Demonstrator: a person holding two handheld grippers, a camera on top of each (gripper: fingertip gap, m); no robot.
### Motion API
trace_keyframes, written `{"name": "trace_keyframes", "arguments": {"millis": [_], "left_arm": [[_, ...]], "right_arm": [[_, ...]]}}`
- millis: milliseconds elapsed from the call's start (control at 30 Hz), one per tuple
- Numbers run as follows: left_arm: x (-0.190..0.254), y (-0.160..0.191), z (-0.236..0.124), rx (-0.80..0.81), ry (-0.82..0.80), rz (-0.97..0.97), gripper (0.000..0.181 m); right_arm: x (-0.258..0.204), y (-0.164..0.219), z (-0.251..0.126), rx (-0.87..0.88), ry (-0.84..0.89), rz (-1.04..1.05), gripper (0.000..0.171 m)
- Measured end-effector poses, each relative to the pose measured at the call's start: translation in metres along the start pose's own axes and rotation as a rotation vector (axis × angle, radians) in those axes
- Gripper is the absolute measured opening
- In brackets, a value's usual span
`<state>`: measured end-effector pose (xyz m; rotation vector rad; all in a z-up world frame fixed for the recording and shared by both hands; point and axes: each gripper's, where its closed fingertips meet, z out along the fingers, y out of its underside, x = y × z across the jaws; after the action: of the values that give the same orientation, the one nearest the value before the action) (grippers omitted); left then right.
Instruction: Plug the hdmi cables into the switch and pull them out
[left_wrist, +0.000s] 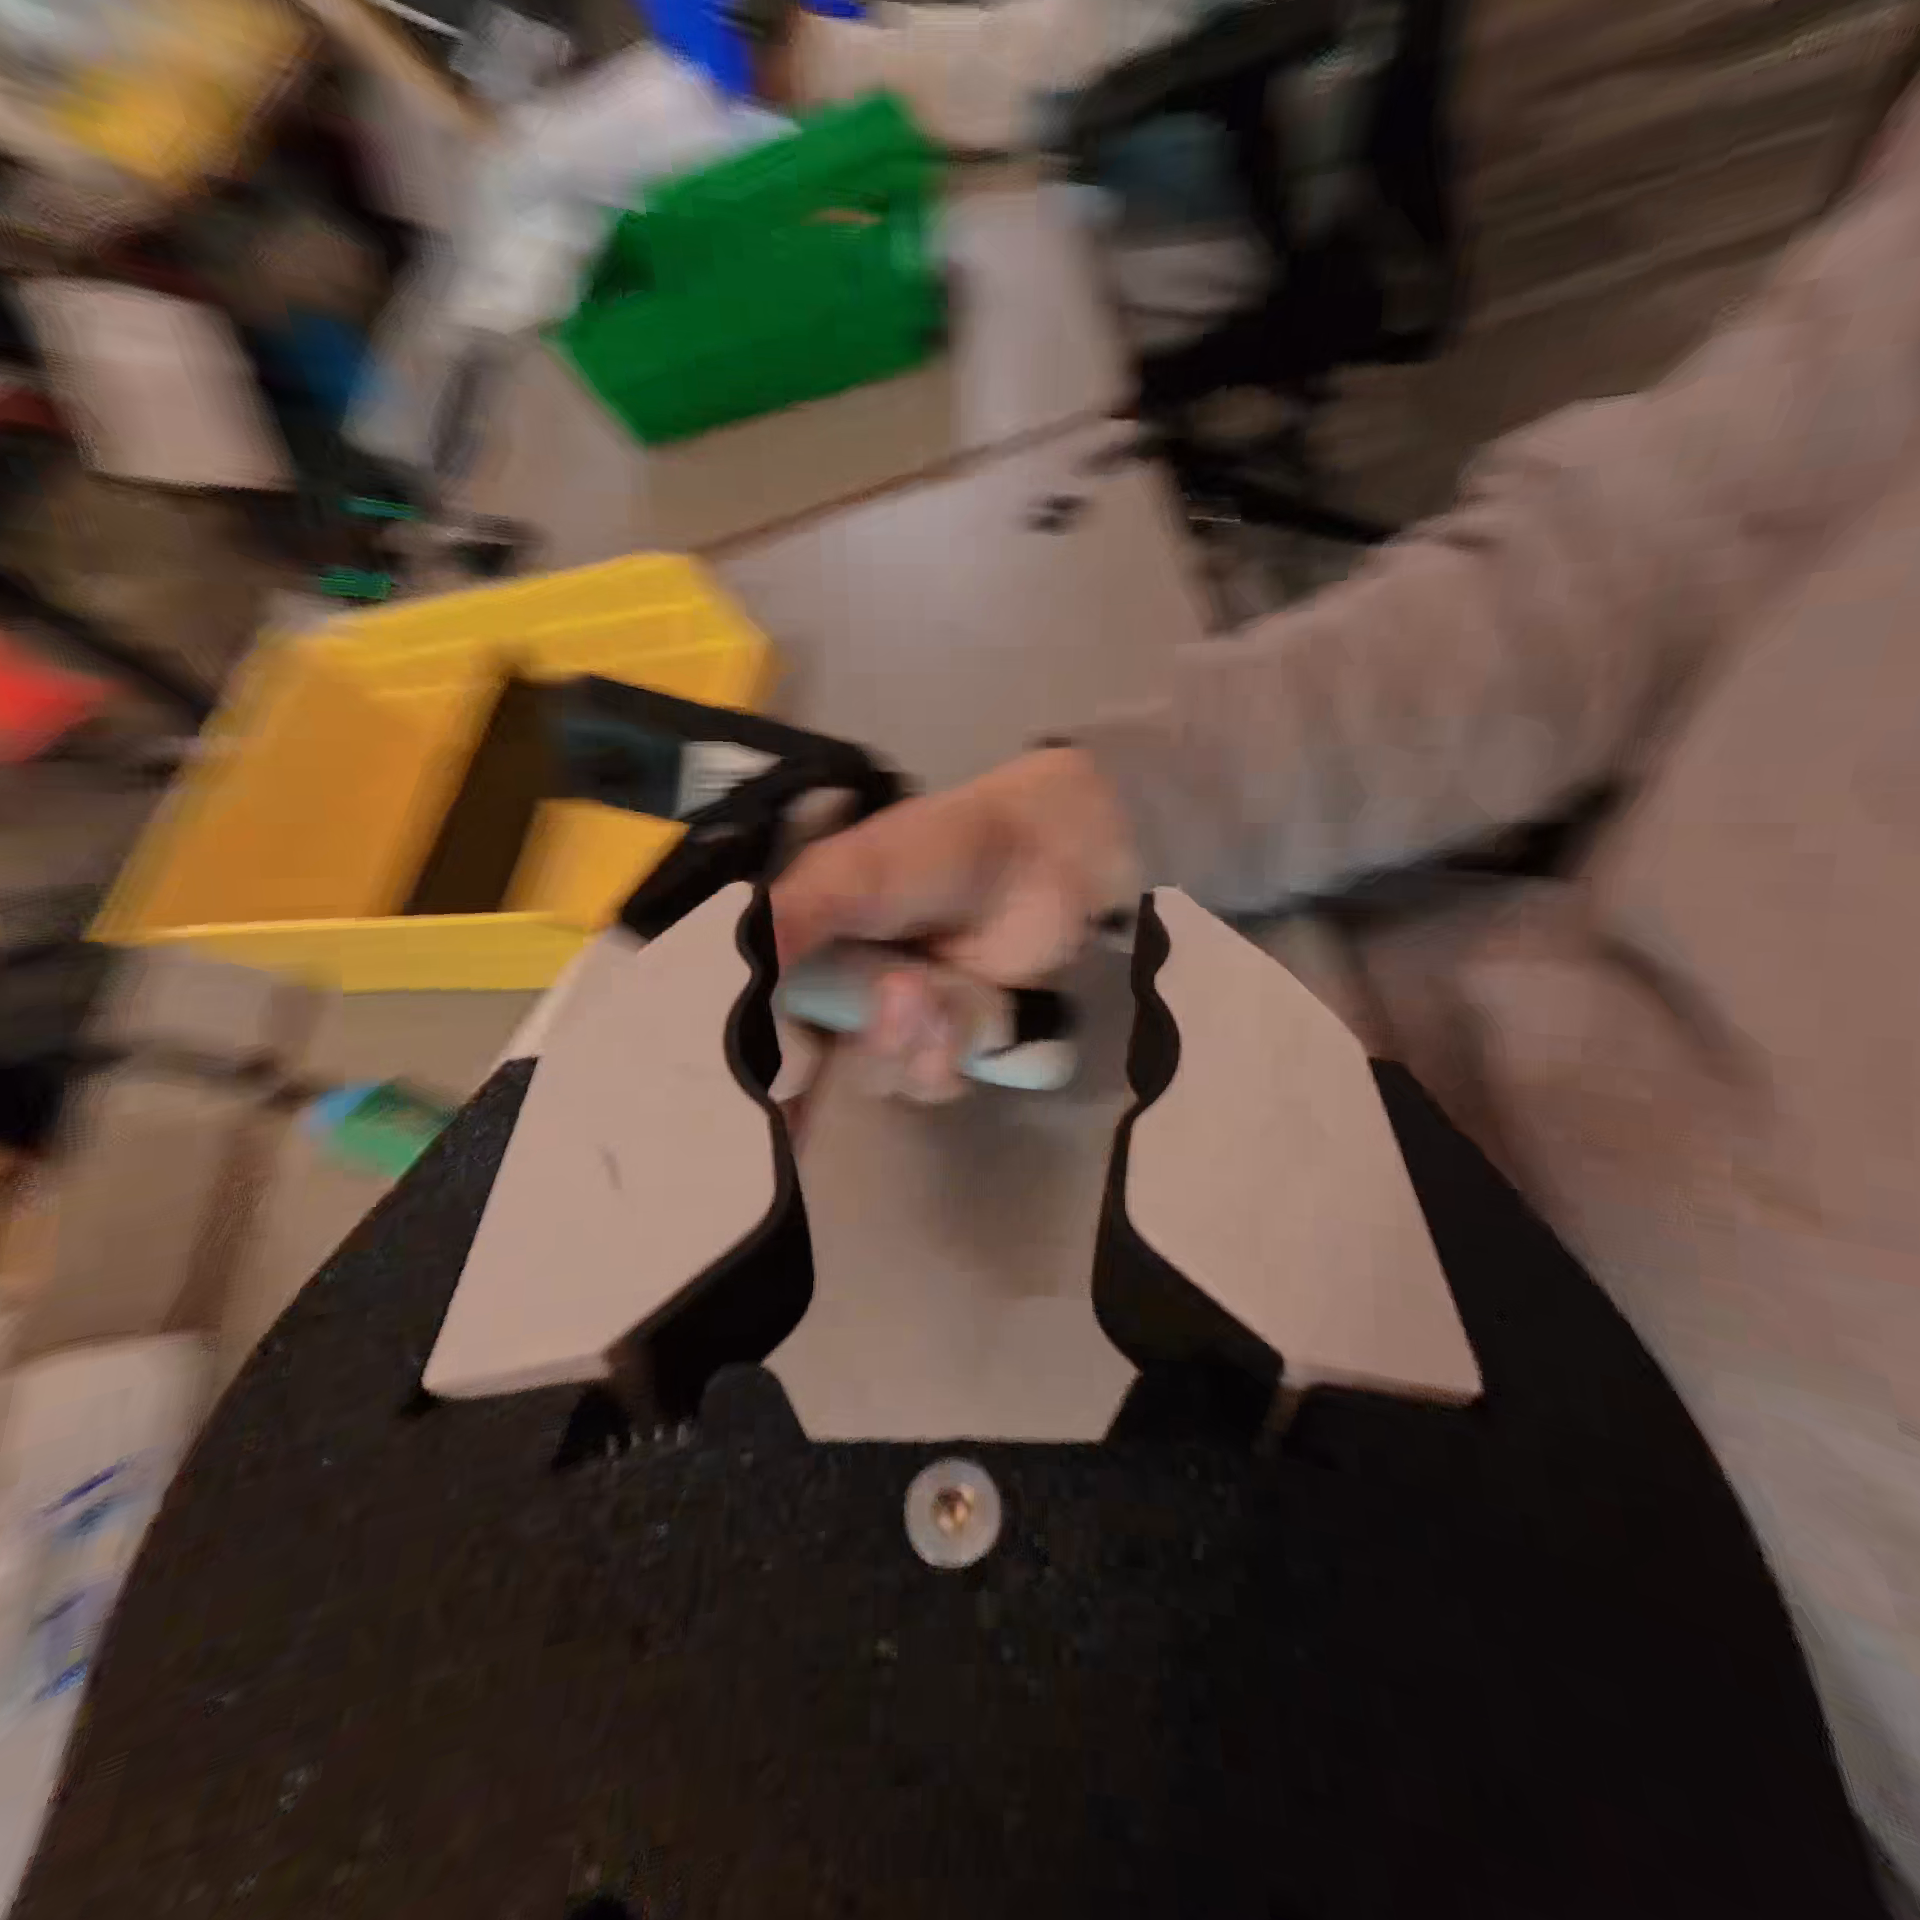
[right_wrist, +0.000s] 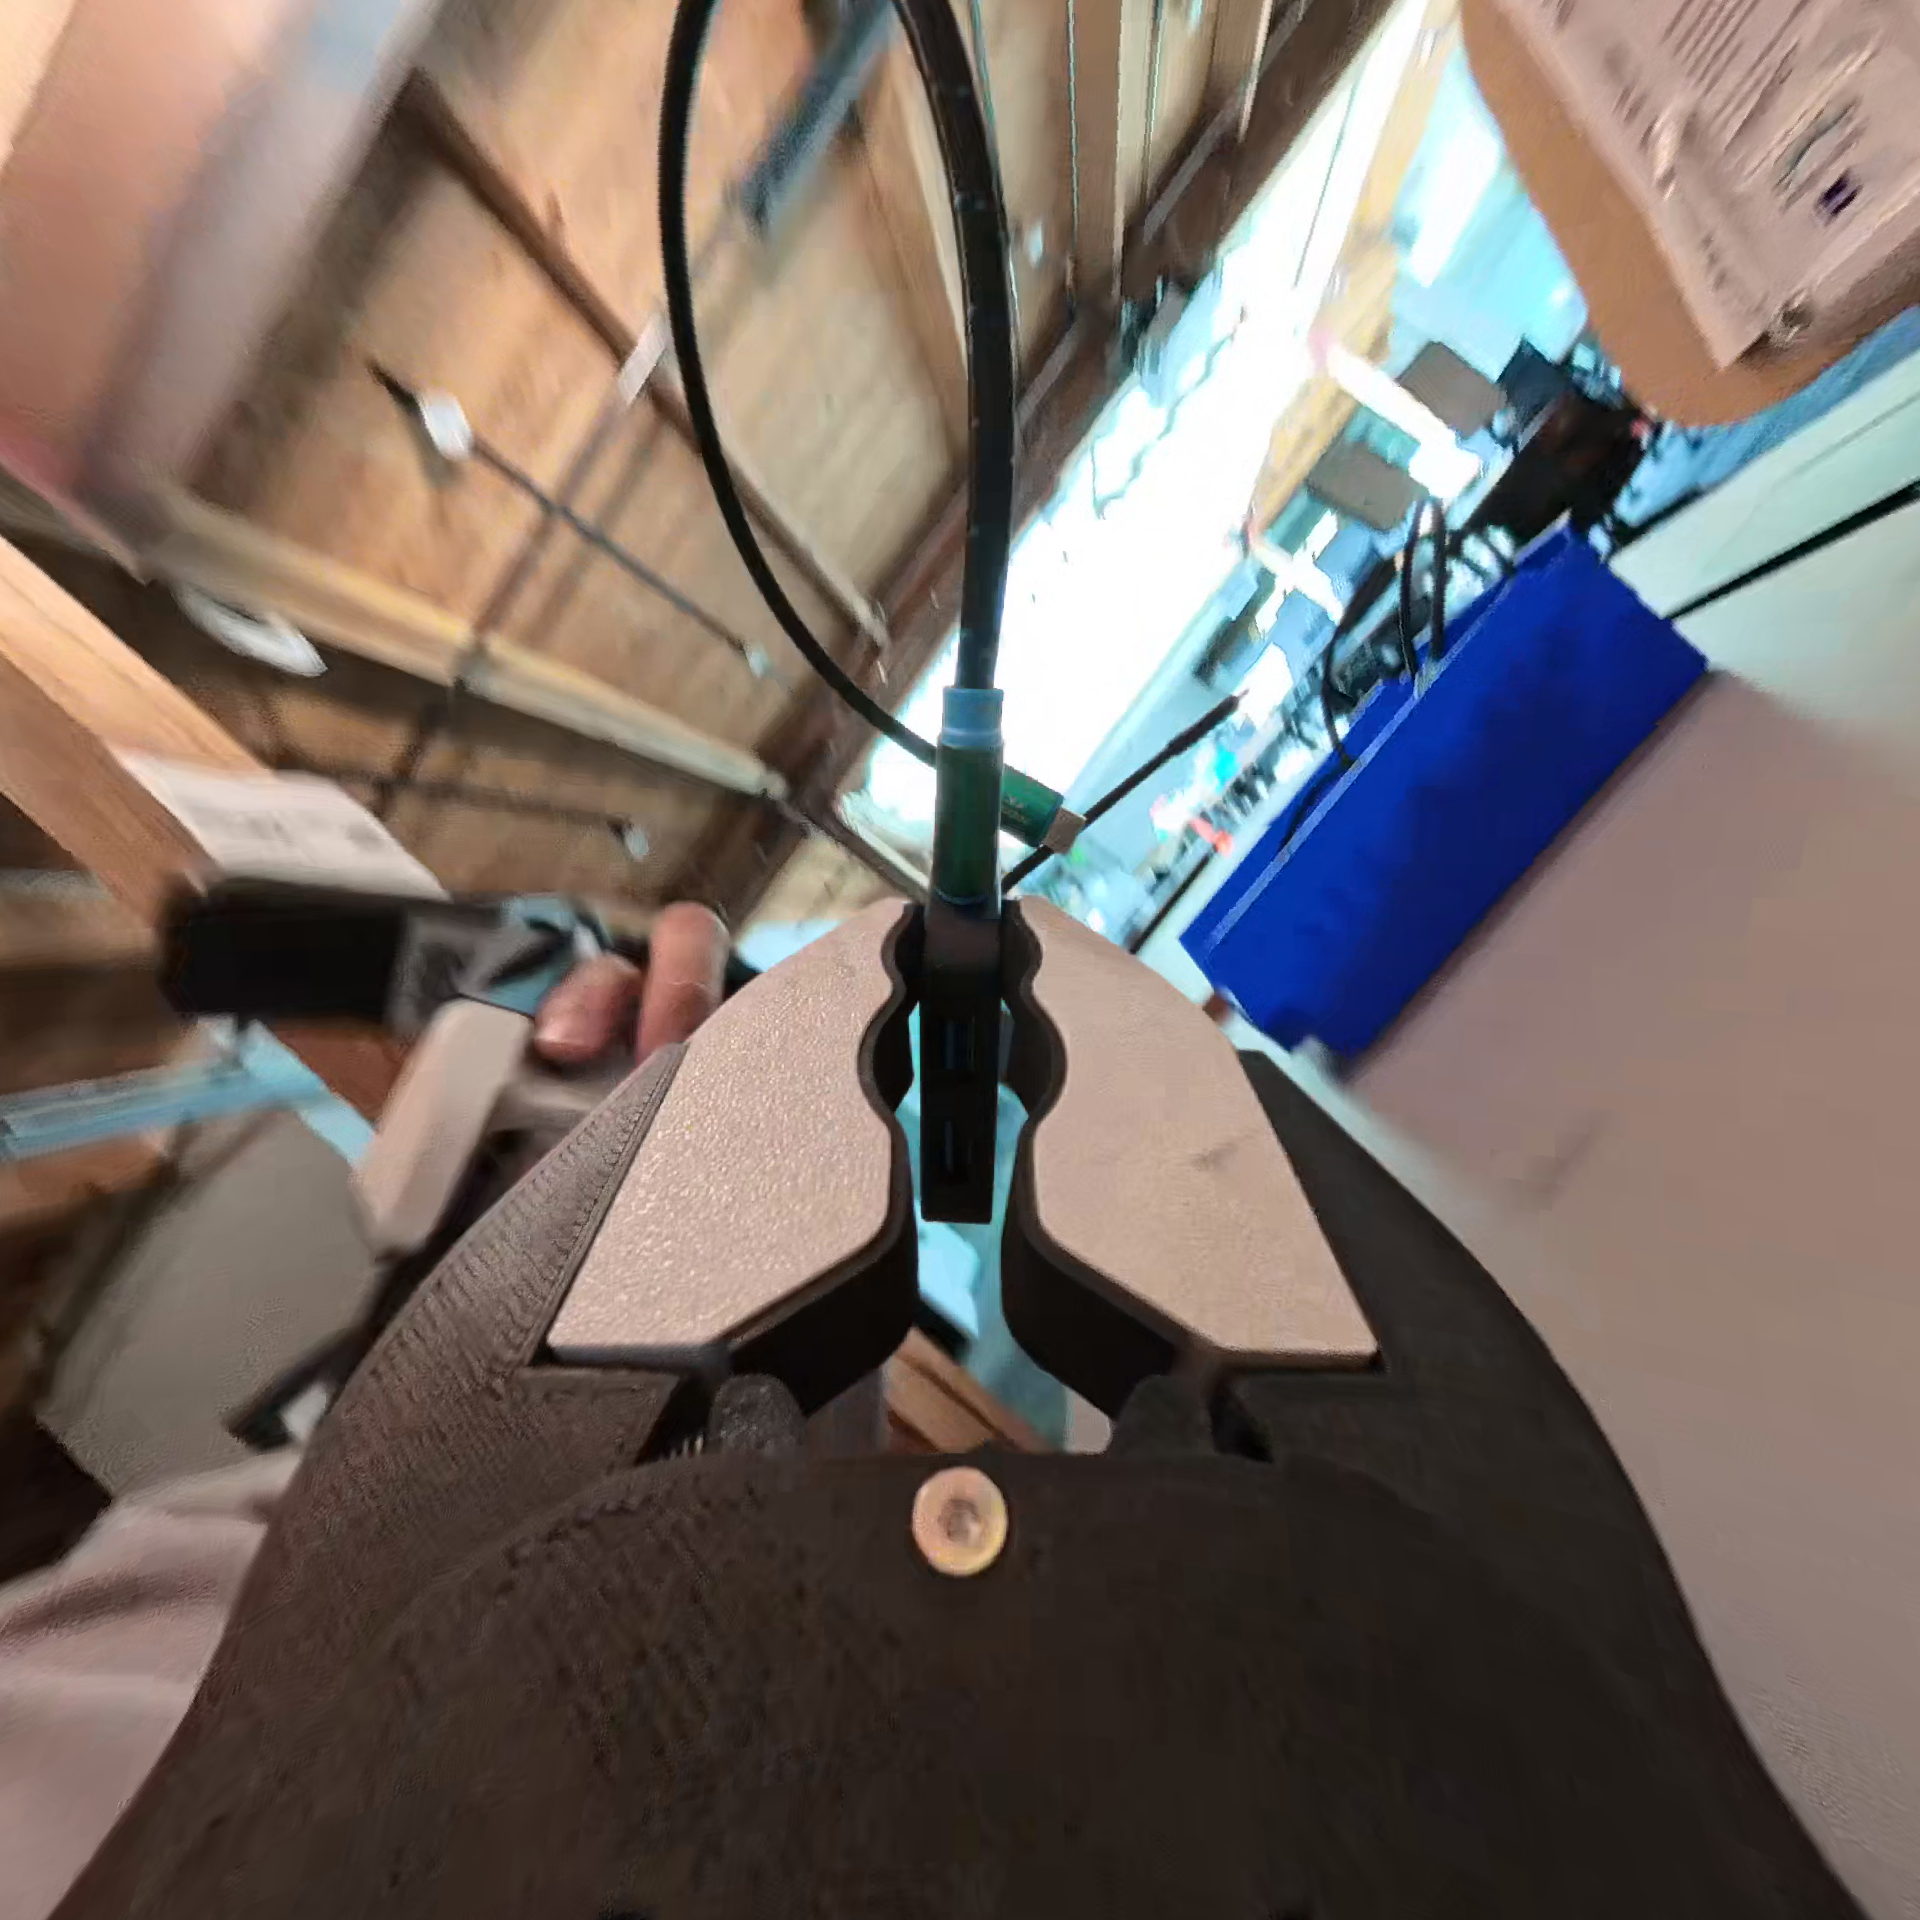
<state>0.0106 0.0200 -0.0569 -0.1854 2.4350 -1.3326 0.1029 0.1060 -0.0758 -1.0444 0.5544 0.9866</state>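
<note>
In the right wrist view my right gripper (right_wrist: 961, 920) is shut on a flat black switch (right_wrist: 958, 1101) with two slots showing on its edge. A green plug (right_wrist: 964, 810) sits in the switch's far end, and its black cable (right_wrist: 987, 364) loops upward. A second green connector (right_wrist: 1031, 814) hangs just behind it. In the blurred left wrist view my left gripper (left_wrist: 951, 914) is open and empty. Past its fingertips a person's hand (left_wrist: 966, 883) grips the other gripper's black body (left_wrist: 748, 790). No cable or switch shows in the left wrist view.
A yellow bin (left_wrist: 343, 810) and a green bin (left_wrist: 769, 270) lie on the pale floor (left_wrist: 935, 603) ahead of the left gripper. A beige sleeve (left_wrist: 1455, 675) fills the right. In the right wrist view, a blue box (right_wrist: 1455, 800), cardboard boxes (right_wrist: 1714, 156) and a wooden ceiling (right_wrist: 520, 364).
</note>
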Motion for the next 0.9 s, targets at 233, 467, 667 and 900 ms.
{"name": "trace_keyframes", "arguments": {"millis": [233,467,667,900], "left_arm": [[-0.076,0.048,-0.048,0.164,-0.953,0.011,0.083],[-0.077,0.061,-0.058,0.163,-1.128,0.071,0.071],[-0.083,0.072,-0.067,0.147,-1.190,0.109,0.073],[-0.081,0.078,-0.070,0.207,-1.039,0.085,0.073]], "right_arm": [[-0.020,-0.013,0.001,0.196,-0.087,0.152,0.013],[-0.031,0.009,0.018,0.191,-0.097,0.166,0.014],[-0.028,0.026,0.027,0.119,-0.083,0.129,0.014],[-0.028,0.037,0.030,-0.035,-0.026,-0.100,0.015]]}}
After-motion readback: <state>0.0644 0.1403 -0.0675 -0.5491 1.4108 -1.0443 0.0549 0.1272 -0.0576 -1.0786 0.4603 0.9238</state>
